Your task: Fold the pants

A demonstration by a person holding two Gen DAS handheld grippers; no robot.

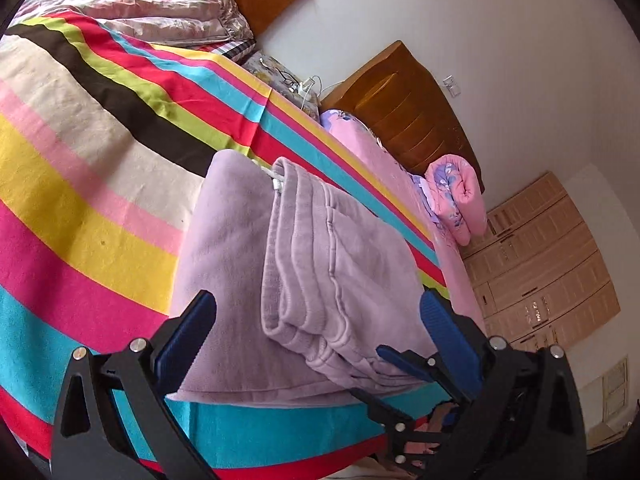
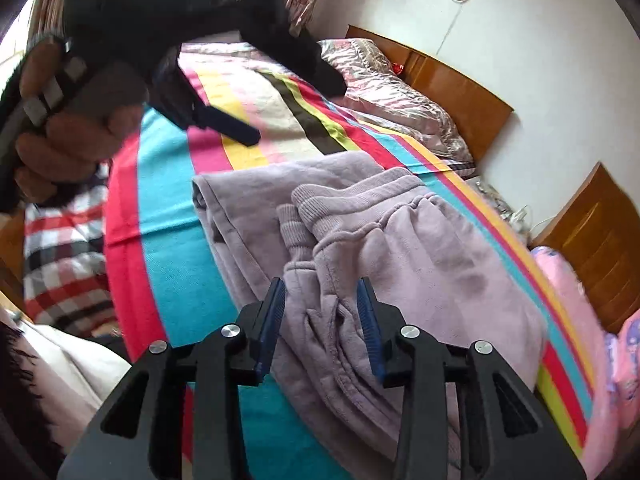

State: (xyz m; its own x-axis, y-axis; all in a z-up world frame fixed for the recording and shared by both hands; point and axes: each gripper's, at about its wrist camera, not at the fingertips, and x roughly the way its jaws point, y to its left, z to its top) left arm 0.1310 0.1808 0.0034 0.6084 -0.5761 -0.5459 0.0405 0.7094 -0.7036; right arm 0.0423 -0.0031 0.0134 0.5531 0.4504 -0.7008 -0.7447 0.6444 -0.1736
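Note:
Lilac sweatpants point(image 1: 320, 264) lie folded in layers on the striped bedspread point(image 1: 100, 152), waistband and white drawstring at the far end. My left gripper point(image 1: 320, 316) is open wide, its blue pads either side of the pile above it, holding nothing. In the right wrist view the pants point(image 2: 420, 264) lie with ribbed cuffs folded over the waist area. My right gripper point(image 2: 322, 312) is partly closed on a bunched fold of the pants near their near edge. The left gripper point(image 2: 248, 128) also shows there, held by a hand above the bed.
A folded floral quilt point(image 1: 160, 0) and a wooden headboard point(image 1: 408, 112) stand at the bed's far end. A pink rolled blanket point(image 1: 460, 200) lies by the bed's right edge. Cables and a charger point(image 1: 300, 84) lie near the headboard. A plaid cloth point(image 2: 60, 256) lies at left.

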